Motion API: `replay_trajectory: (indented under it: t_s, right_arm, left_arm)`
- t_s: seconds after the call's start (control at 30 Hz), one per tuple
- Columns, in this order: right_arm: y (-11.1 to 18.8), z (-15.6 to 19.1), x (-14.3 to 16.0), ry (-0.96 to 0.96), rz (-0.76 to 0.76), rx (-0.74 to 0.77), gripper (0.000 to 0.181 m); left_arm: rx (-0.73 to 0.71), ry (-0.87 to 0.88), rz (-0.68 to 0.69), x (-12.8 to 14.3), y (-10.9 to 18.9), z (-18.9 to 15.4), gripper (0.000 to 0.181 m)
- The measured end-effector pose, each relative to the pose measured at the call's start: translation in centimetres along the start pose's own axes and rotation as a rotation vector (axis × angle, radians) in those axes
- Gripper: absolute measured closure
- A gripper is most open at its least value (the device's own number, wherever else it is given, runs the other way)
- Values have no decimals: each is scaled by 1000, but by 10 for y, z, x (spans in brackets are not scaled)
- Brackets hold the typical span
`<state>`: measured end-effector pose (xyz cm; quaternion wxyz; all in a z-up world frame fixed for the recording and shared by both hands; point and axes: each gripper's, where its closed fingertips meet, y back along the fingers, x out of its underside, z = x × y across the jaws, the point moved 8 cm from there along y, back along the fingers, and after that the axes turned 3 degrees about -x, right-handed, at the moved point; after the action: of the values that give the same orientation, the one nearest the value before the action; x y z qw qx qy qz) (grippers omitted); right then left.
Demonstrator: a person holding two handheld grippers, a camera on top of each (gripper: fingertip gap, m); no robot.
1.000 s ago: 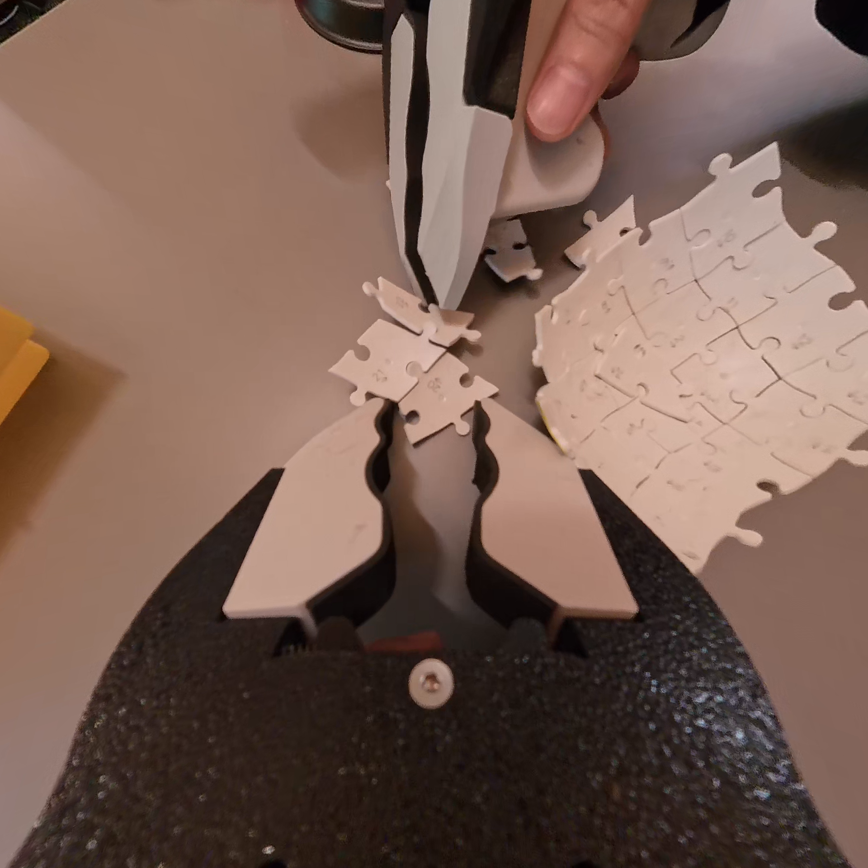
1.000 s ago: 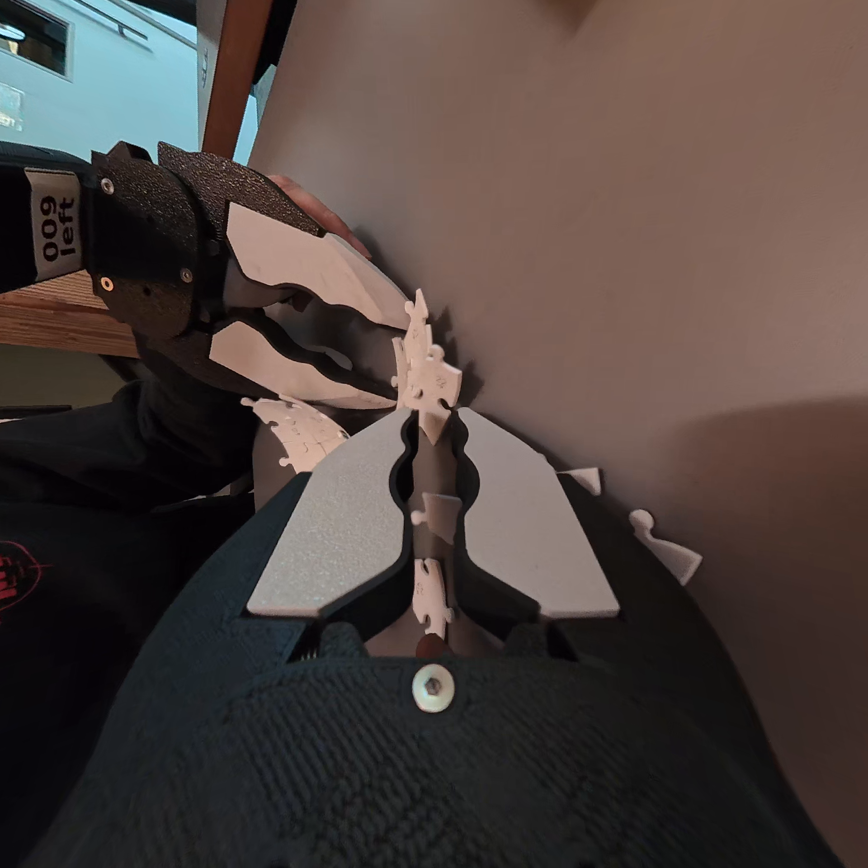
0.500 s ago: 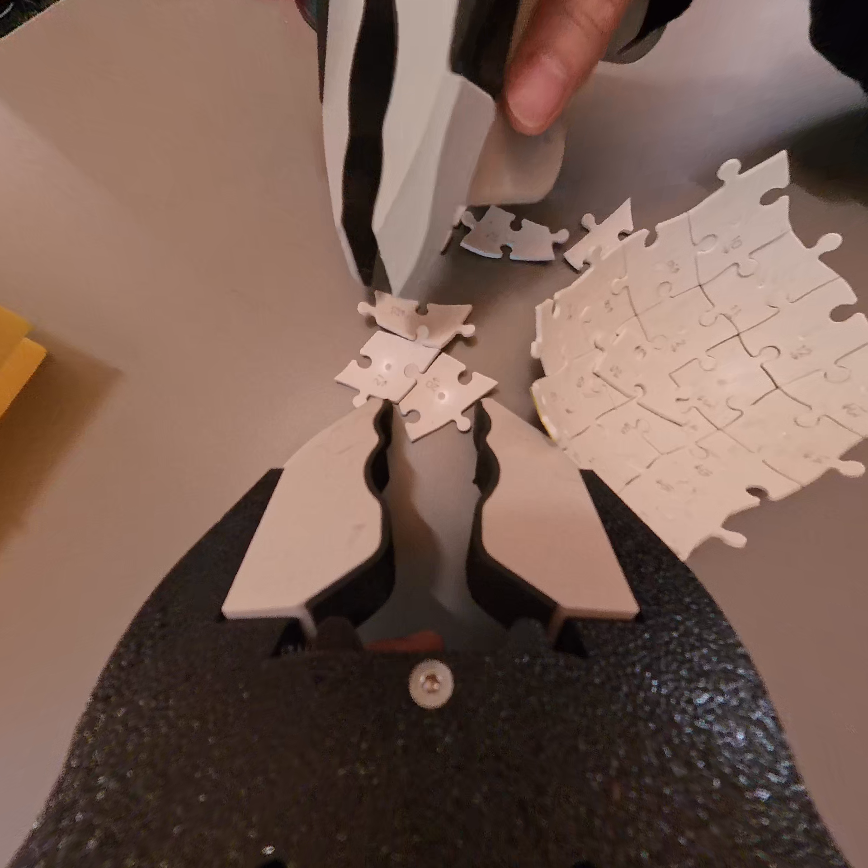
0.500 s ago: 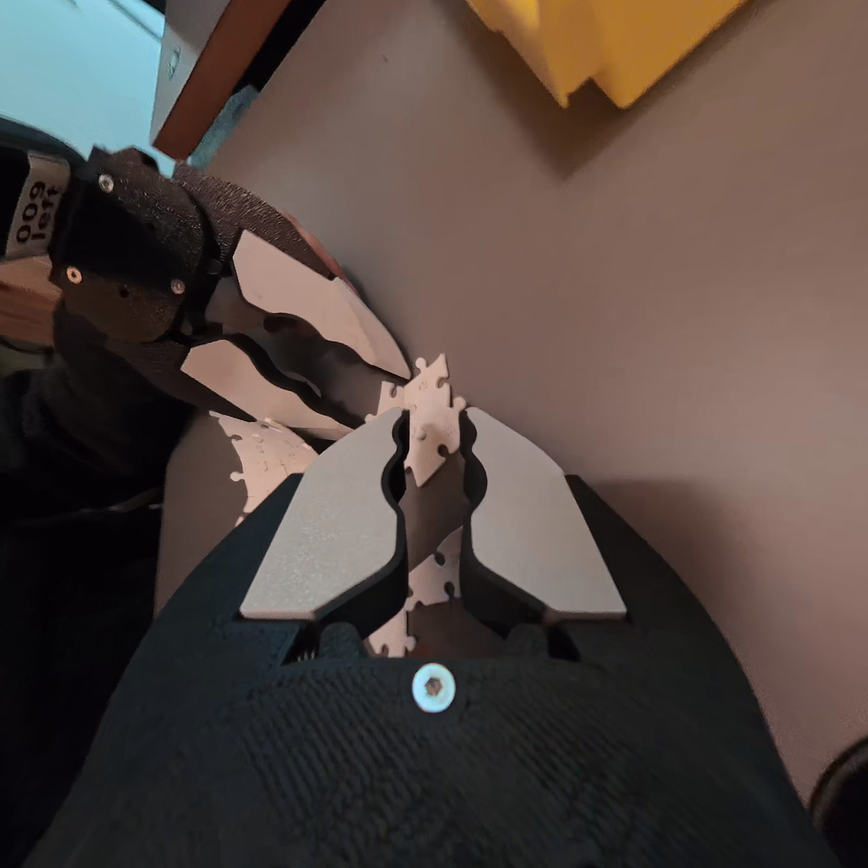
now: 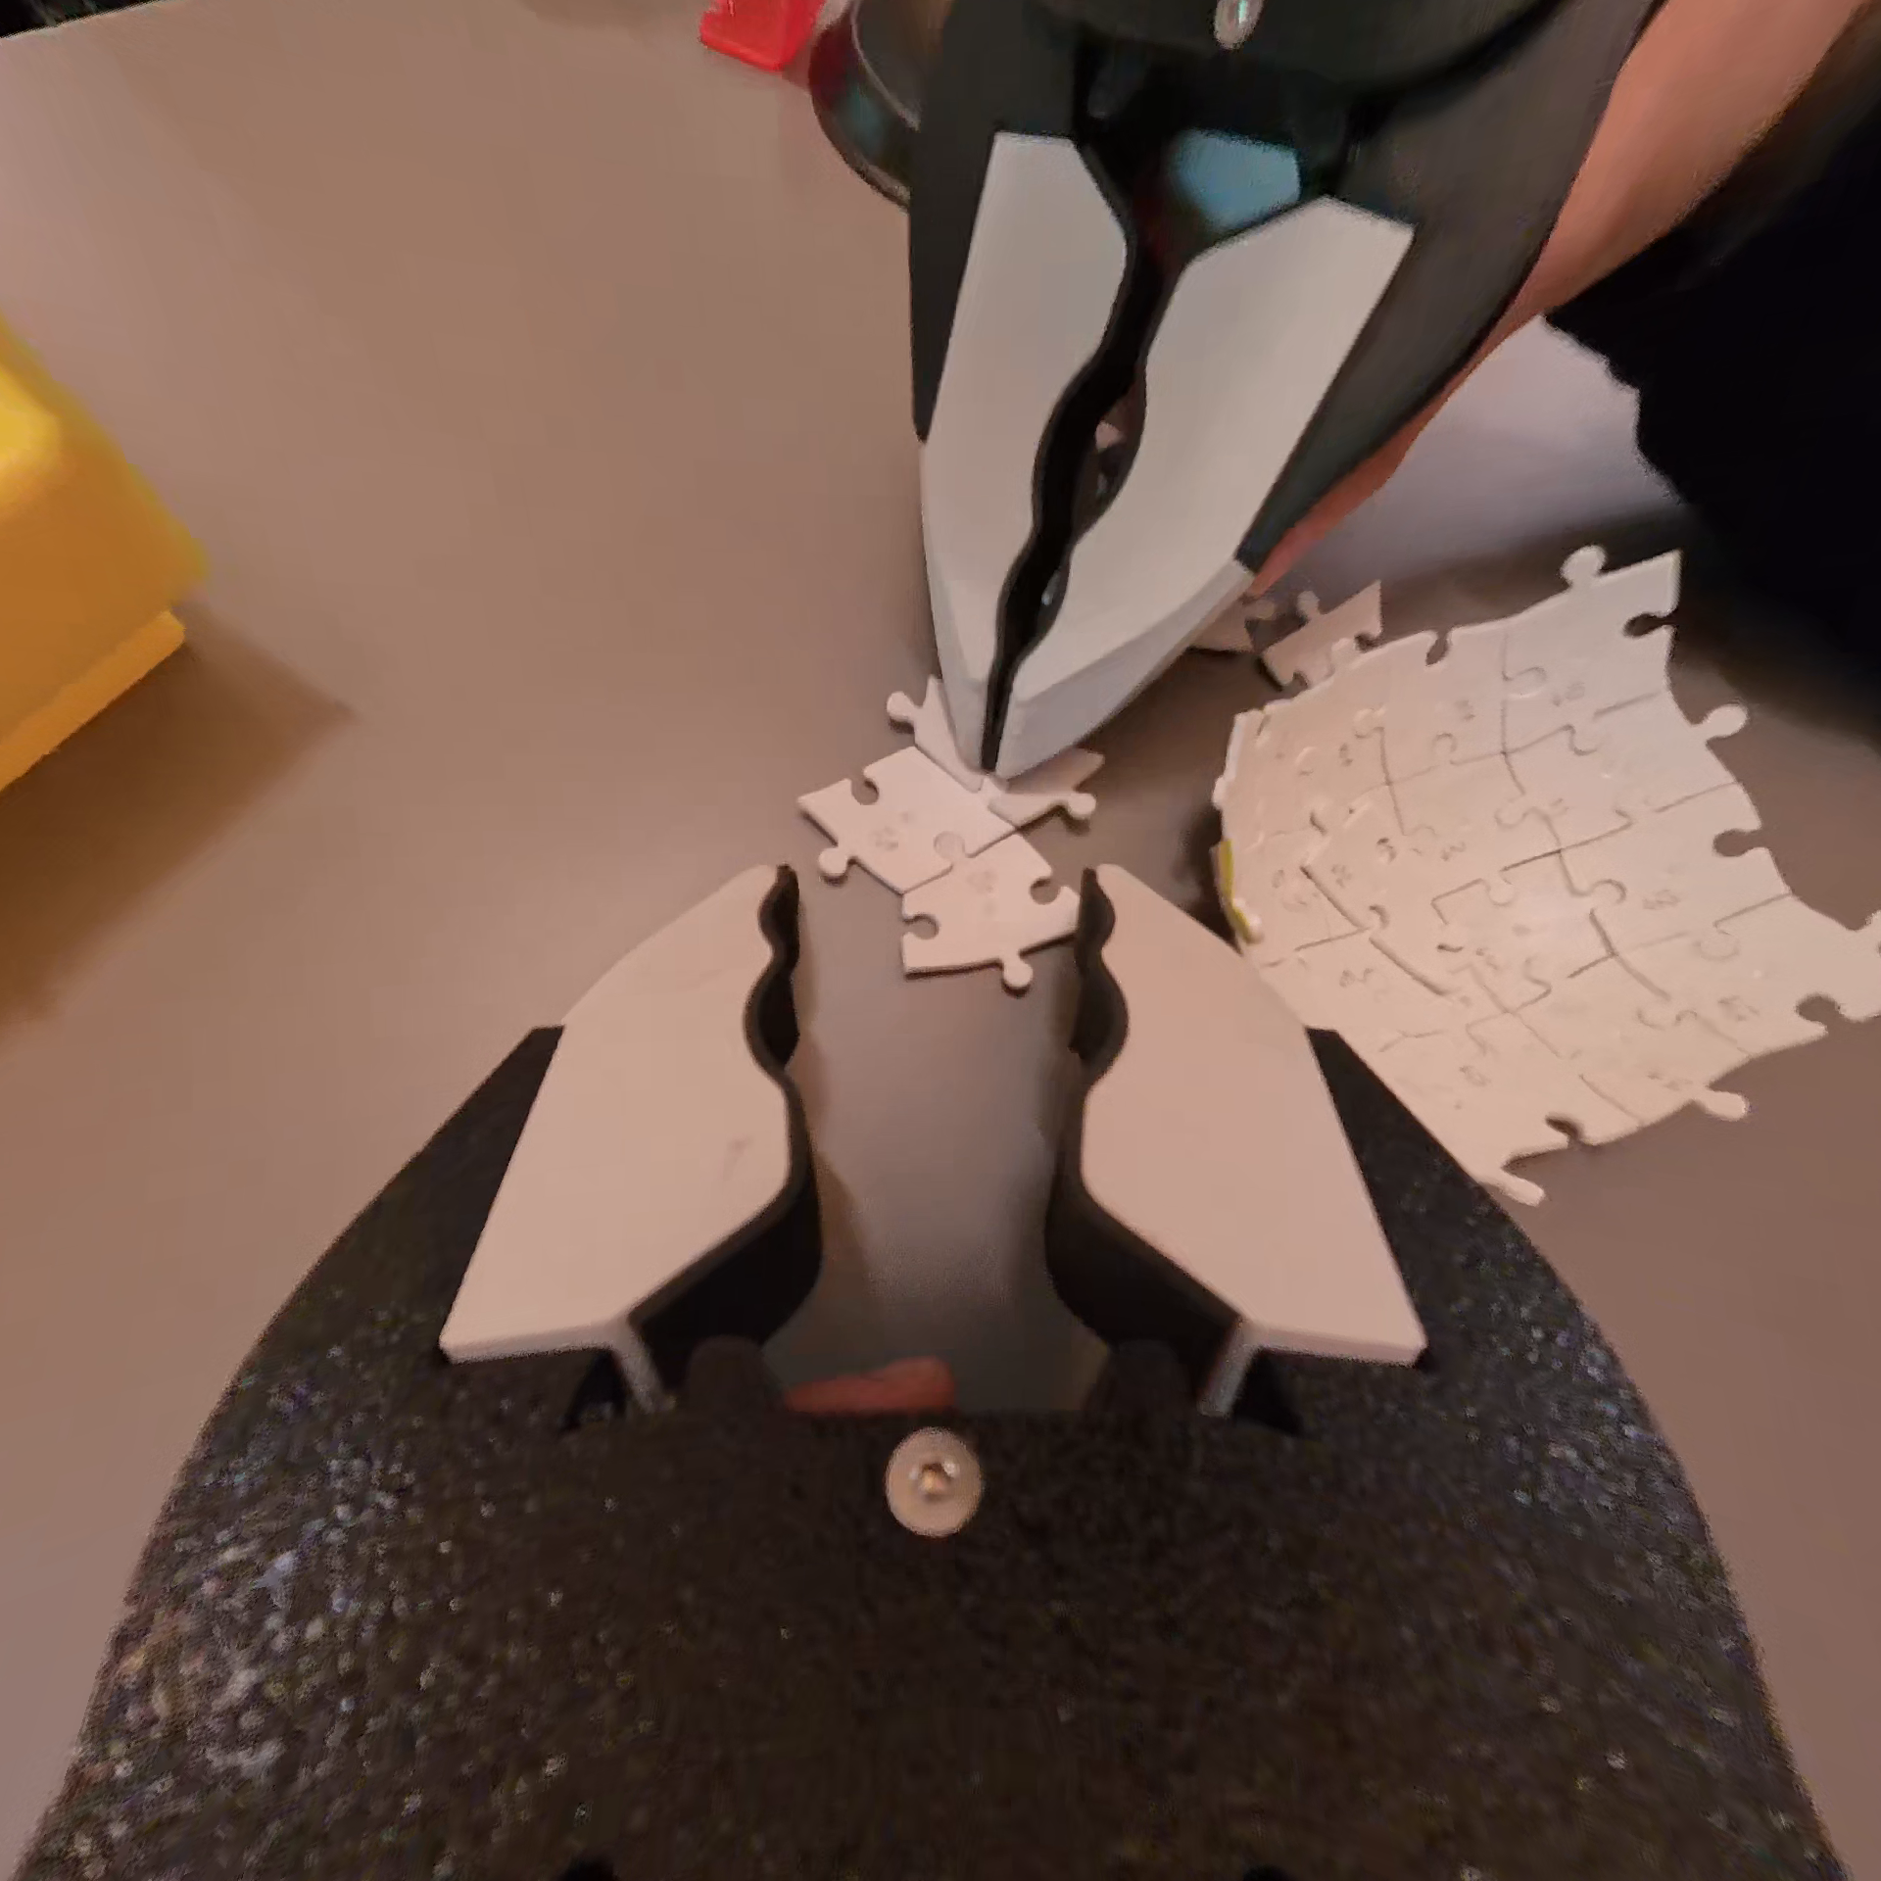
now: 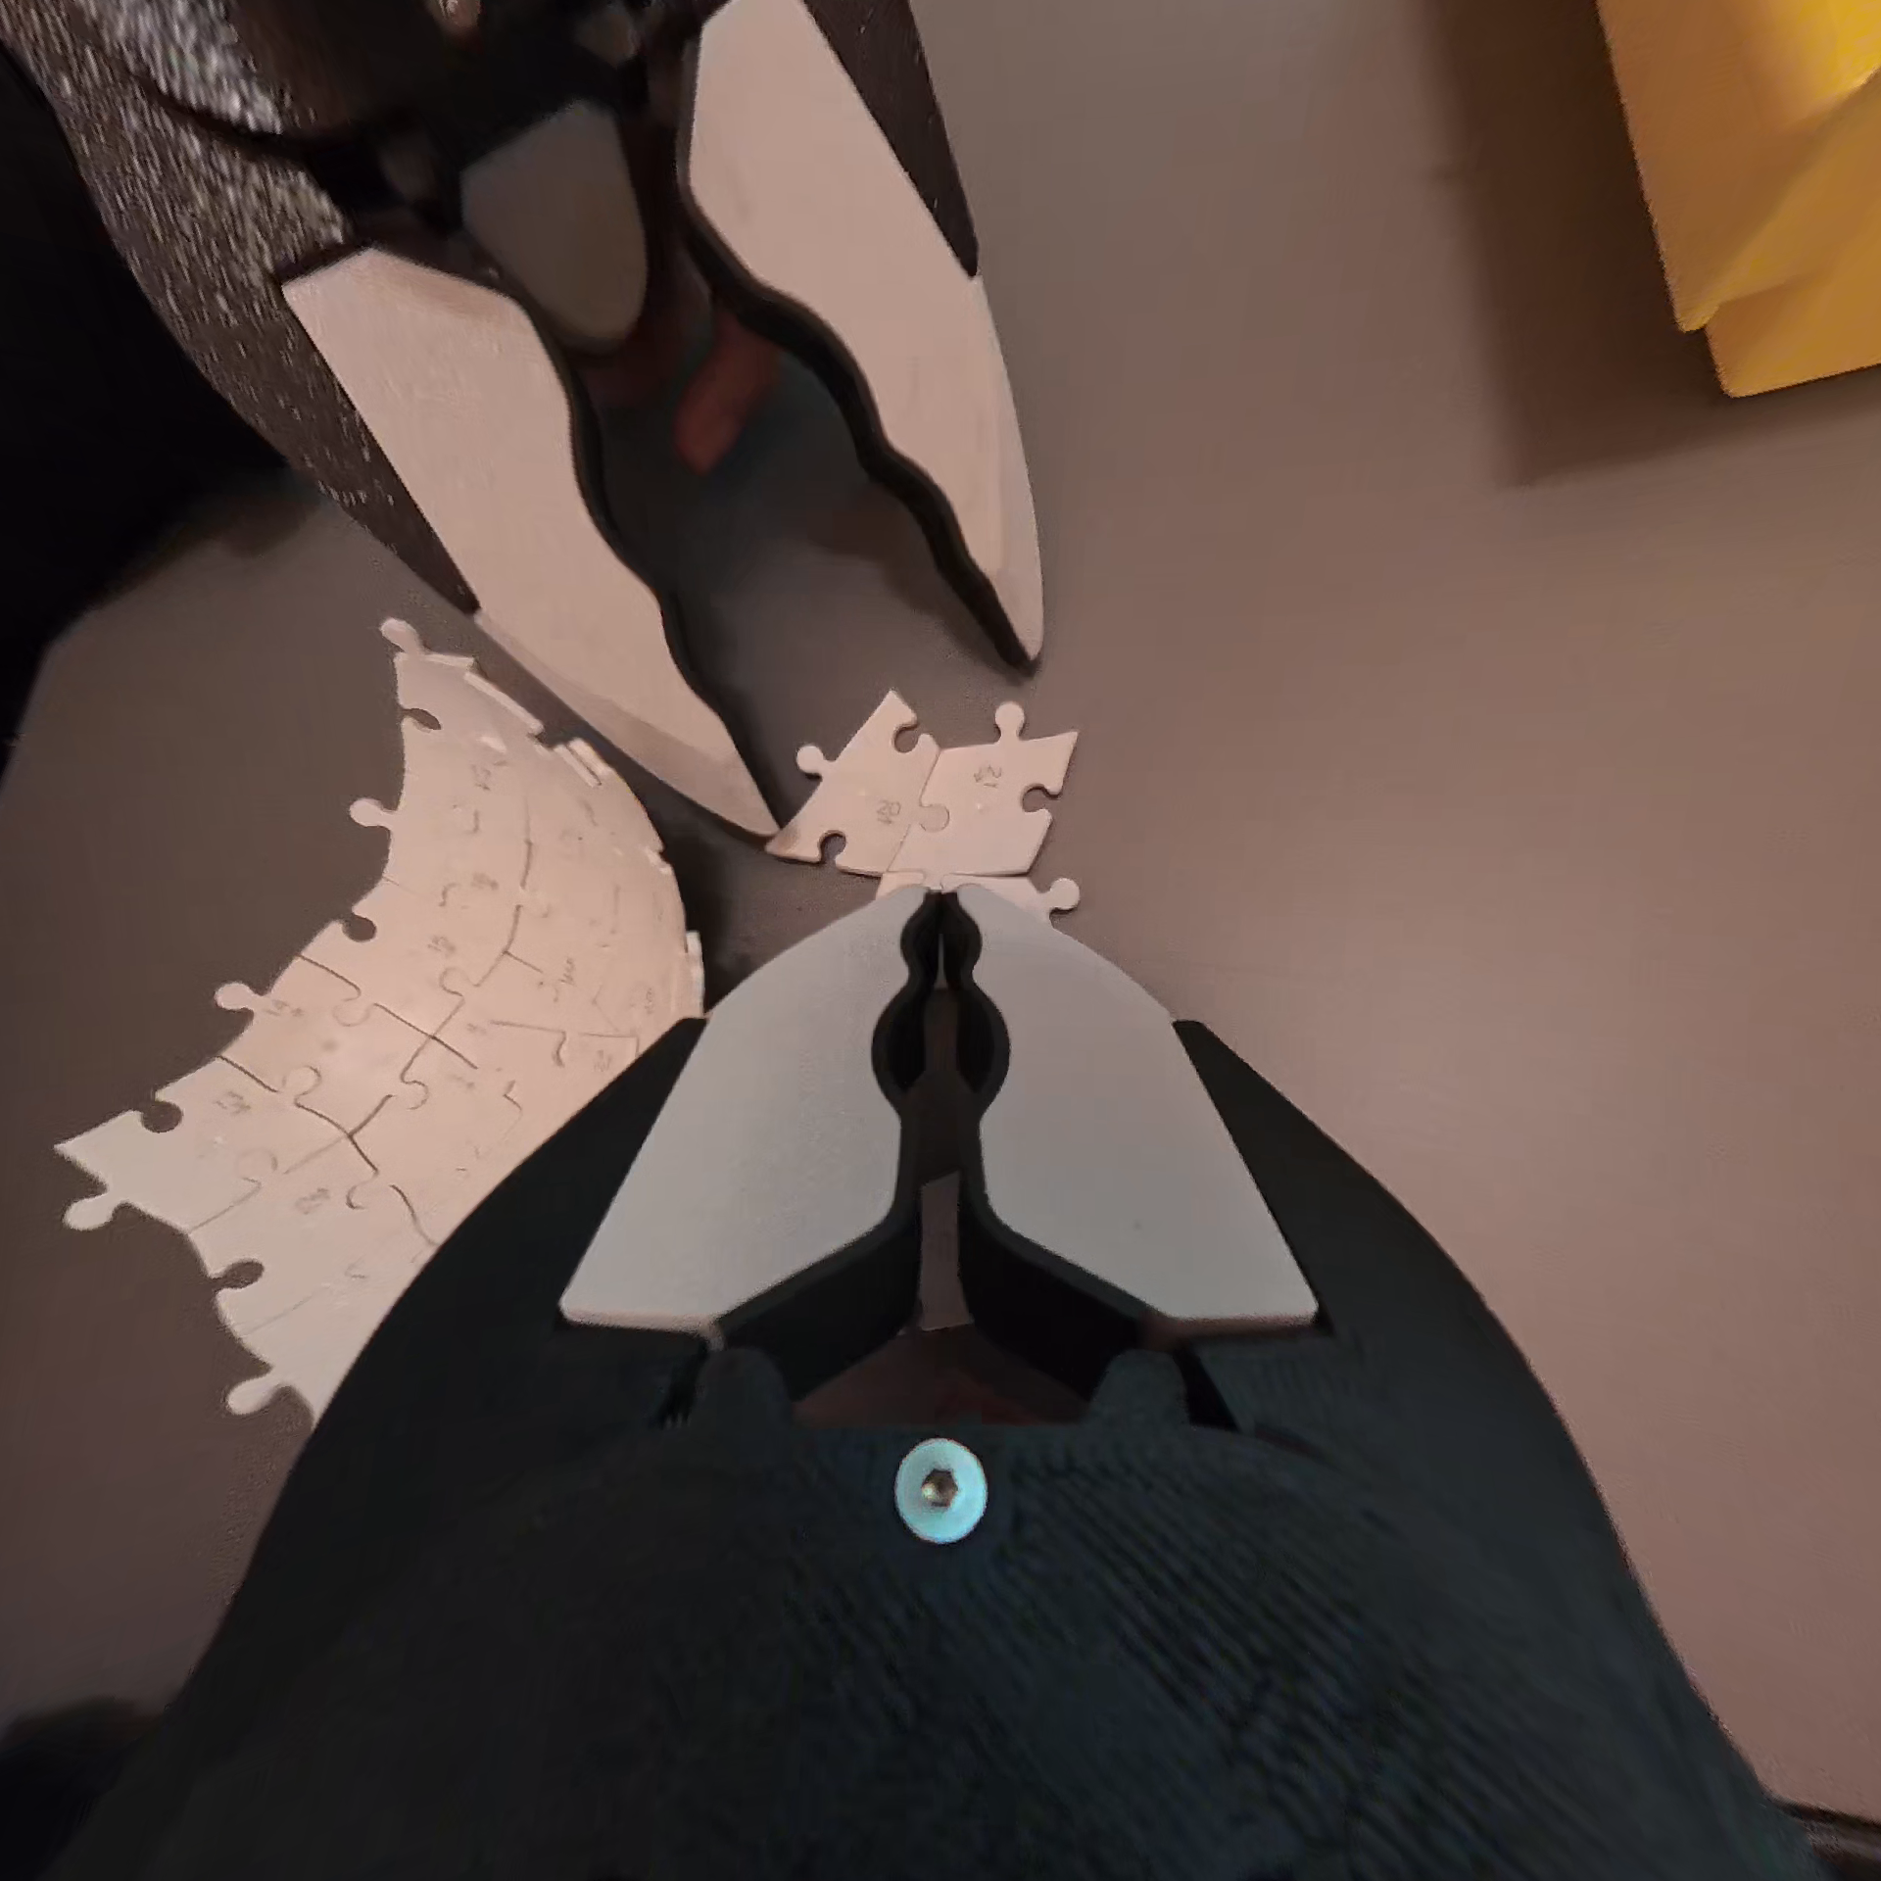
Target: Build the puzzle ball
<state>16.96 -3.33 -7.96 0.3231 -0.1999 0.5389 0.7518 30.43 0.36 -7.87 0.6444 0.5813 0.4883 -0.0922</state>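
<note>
White puzzle pieces are spread on a grey-brown table (image 5: 458, 509). A small cluster of three joined pieces (image 5: 947, 855) lies just beyond the left tongs (image 5: 936, 896), whose fingers are spread wide and hold nothing; the near piece of the cluster sits between their tips. The right tongs (image 5: 992, 753) are angled steeply down from the far side, their fingers drawn almost together, with the tips pressed on the far piece of the cluster; whether that piece is actually pinched cannot be told. A hand (image 5: 1679, 204) is seen behind the right tongs, partly cut off at the upper right edge.

In the right wrist view the far piece is mostly hidden under the right tongs (image 6: 942, 896), and only two numbered pieces of the cluster (image 6: 936, 804) show clearly. The large curved section of the puzzle ball (image 5: 1527, 896) lies to the right of the cluster, apart from it, with one loose piece (image 5: 1323, 631) at its far edge. A yellow block (image 5: 71, 570) is cut off at the left edge, and a red object (image 5: 753, 31) at the far edge is too cropped to identify.
</note>
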Motion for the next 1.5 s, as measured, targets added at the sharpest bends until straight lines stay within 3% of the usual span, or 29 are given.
replay_trajectory:
  t_s: [0.1,0.33,0.47,0.6,0.73,0.9,1.13,1.33,1.5]
  right_arm:
    - [-1,1,0,32,5,5,181]
    - [-1,4,1,133,4,17,181]
    - [-1,7,4,237,0,41,181]
    - [-1,9,4,262,-1,30,181]
    - [-1,10,6,292,-1,34,181]
    - [-1,11,6,306,-3,35,181]
    - [-2,12,7,331,8,48,181]
    - [-1,11,7,314,-19,42,181]
    - [12,6,9,230,-38,41,175]
  left_arm:
    - [44,73,-44,-1,5,6,132]
    - [185,252,19,-11,-2,33,148]
    - [331,213,89,-17,-9,39,154]
    - [302,126,132,-22,-19,38,171]
    - [274,124,182,-24,-20,42,167]
    - [212,32,187,-25,-16,41,148]
    - [163,-173,236,-25,-19,27,164]
    - [258,-80,222,-23,-22,28,173]
    - [258,-22,93,-27,-11,34,178]
